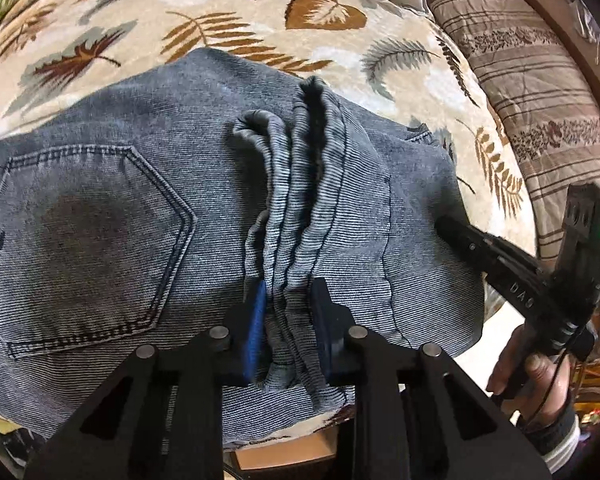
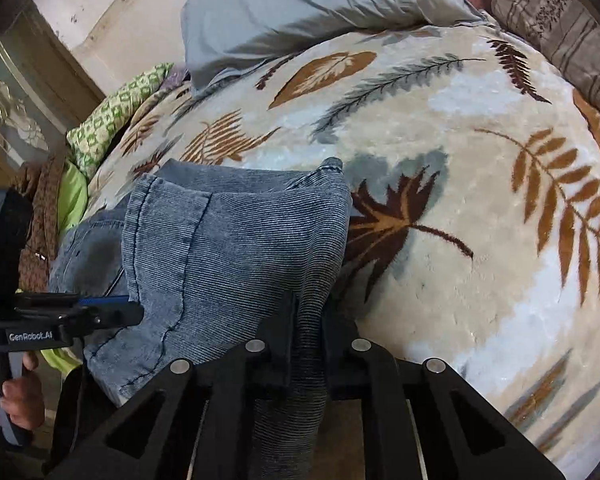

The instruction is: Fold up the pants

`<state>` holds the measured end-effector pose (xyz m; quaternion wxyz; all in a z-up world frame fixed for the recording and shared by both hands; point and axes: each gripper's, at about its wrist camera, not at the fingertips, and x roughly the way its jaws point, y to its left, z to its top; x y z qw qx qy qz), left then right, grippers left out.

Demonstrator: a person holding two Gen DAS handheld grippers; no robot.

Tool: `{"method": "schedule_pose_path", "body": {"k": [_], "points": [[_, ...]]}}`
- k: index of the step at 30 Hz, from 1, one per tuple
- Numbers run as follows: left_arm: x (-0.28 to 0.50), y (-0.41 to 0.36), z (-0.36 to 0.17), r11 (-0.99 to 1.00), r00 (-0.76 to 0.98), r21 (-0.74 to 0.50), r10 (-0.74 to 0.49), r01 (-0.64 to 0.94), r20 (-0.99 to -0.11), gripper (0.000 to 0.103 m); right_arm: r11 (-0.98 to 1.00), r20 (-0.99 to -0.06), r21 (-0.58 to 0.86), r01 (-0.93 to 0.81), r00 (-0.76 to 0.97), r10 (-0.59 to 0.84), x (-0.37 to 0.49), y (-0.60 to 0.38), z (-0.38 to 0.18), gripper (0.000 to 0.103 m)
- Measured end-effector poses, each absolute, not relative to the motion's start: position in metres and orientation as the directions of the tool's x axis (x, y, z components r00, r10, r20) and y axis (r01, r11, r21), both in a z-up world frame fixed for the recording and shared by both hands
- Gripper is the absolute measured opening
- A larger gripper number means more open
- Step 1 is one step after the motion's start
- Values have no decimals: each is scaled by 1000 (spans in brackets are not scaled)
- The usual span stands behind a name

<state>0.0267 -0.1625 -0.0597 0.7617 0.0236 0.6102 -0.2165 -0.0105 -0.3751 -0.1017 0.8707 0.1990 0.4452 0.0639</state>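
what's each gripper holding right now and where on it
Both hold the jeans. The left gripper pinches a bunched ridge of denim beside the back pocket. The right gripper clamps the folded edge nearest the blanket.
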Motion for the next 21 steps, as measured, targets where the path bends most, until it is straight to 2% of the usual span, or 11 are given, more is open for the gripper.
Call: {"method": "schedule_pose_path", "body": {"k": [2, 3, 8, 15, 17, 19, 20, 21], "points": [[25, -163, -58, 906, 171, -213, -291, 366, -941, 21, 913, -753, 403, 70, 592, 287, -11, -376, -99, 11], [24, -163, -57, 906, 176, -208, -288, 369, -941, 21, 910, -751, 407, 72, 593, 289, -14, -376, -96, 15], [20, -162, -53, 906, 187, -199, -284, 374, -940, 21, 868, -723, 485, 104, 607, 331, -42, -393, -84, 17], [14, -163, -49, 897, 173, -204, -290, 392, -941, 21, 792, -688, 593, 145, 603, 404, -76, -395, -96, 30], [12, -161, -47, 890, 148, -237, -314, 389, -938, 25, 791, -697, 592, 156, 592, 405, -78, -392, -101, 32], [8, -158, -45, 880, 118, -280, -348, 384, -930, 39, 787, -703, 594, 167, 584, 406, -78, -390, -102, 32], [4, -157, -43, 874, 115, -293, -362, 388, -925, 42, 791, -699, 592, 154, 586, 410, -79, -388, -98, 32], [1, -156, -41, 869, 119, -294, -367, 397, -923, 43, 805, -698, 579, 131, 590, 406, -80, -385, -93, 27]]}}
